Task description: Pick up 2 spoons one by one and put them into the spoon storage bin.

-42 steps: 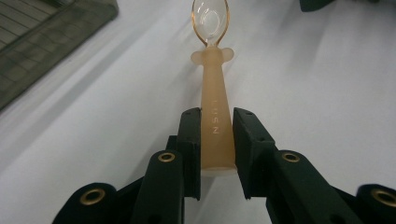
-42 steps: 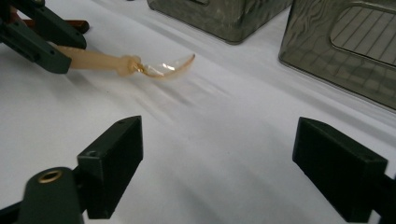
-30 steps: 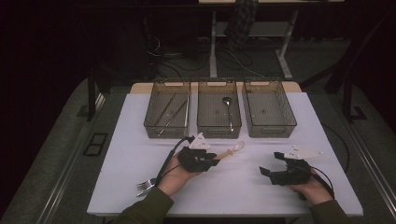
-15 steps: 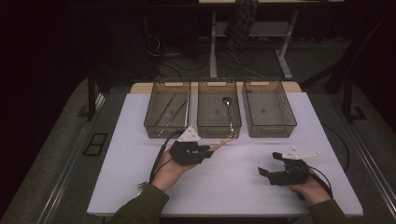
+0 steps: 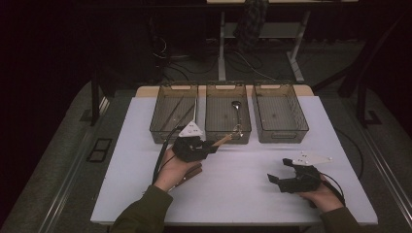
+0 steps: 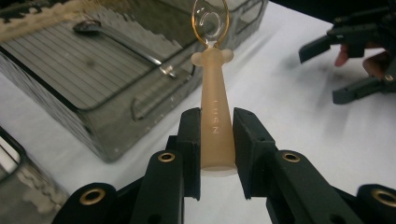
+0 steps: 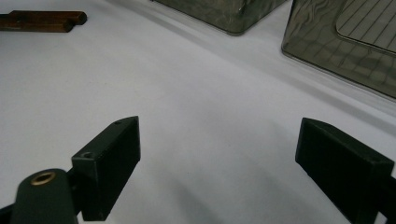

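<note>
Spoon (image 6: pixel 214 100) with a pale peach handle is clamped between the left gripper's (image 6: pixel 215 140) jaws; that gripper's view shows its clear amber bowl, which the high view blurs. Held above the table (image 5: pixel 243 194) just near the middle tray (image 5: pixel 228 112), the left hand (image 5: pixel 172 167) angles it far-right. A metal spoon (image 6: pixel 126 44) lies inside that tray. At near right, the right gripper (image 7: pixel 217 172) rests low, jaws wide apart and empty.

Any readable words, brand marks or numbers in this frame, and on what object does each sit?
"LUSN", as best it reads: raised letters running along the pale handle of the spoon clamped in the left gripper; the first letters are faint, so this reading is unsure.
Nothing legible on the three bins, the table or the right gripper.
</note>
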### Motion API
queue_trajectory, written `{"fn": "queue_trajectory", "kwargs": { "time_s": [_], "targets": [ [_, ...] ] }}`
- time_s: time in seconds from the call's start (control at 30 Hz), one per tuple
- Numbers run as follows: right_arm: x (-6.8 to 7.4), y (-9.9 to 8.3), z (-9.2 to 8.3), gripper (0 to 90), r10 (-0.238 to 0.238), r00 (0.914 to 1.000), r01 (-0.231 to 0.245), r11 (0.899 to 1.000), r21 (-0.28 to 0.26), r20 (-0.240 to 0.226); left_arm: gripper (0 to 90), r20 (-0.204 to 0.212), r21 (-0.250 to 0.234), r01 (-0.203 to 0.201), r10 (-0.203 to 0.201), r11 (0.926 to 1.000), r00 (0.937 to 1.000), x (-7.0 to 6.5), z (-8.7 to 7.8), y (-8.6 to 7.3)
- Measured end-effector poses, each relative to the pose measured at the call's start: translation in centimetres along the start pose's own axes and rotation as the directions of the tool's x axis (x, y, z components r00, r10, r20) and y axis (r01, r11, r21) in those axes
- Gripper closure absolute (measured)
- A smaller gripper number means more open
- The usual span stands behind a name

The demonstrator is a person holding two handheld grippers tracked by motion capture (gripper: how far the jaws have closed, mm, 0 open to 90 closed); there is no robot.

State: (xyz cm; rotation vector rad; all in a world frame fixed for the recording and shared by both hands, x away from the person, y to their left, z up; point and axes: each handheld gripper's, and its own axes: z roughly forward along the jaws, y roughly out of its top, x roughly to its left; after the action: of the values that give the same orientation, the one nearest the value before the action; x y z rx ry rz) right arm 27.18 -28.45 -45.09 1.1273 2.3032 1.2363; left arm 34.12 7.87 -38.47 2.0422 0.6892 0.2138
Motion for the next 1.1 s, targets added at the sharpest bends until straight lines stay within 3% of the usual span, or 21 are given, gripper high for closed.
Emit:
{"fn": "queue_trajectory", "kwargs": {
  "time_s": [0.33,0.7,0.9,1.1],
  "targets": [
    [-0.1,-0.1,0.0,13.5,0.012,0.9999,-0.012,1.000,0.001,0.003,72.2,-0.037,-0.011,0.014,-0.014,0.9998,0.9992,1.7,0.4,1.9],
    [-0.1,-0.1,-0.1,13.5,0.012,0.9999,-0.012,1.000,-0.003,0.001,72.2,-0.082,0.009,0.020,-0.019,0.9998,0.9965,3.4,2.3,4.3],
    [0.0,0.0,-0.1,13.6,0.014,0.9999,-0.015,1.000,-0.008,-0.005,72.1,-0.106,0.046,0.042,-0.037,0.9981,0.9936,4.7,3.8,5.5],
    [0.0,0.0,-0.1,13.6,0.013,0.9999,-0.013,1.000,-0.012,-0.008,71.7,-0.145,0.107,0.068,-0.052,0.9919,0.9880,5.5,5.7,6.1]
  ]
}}
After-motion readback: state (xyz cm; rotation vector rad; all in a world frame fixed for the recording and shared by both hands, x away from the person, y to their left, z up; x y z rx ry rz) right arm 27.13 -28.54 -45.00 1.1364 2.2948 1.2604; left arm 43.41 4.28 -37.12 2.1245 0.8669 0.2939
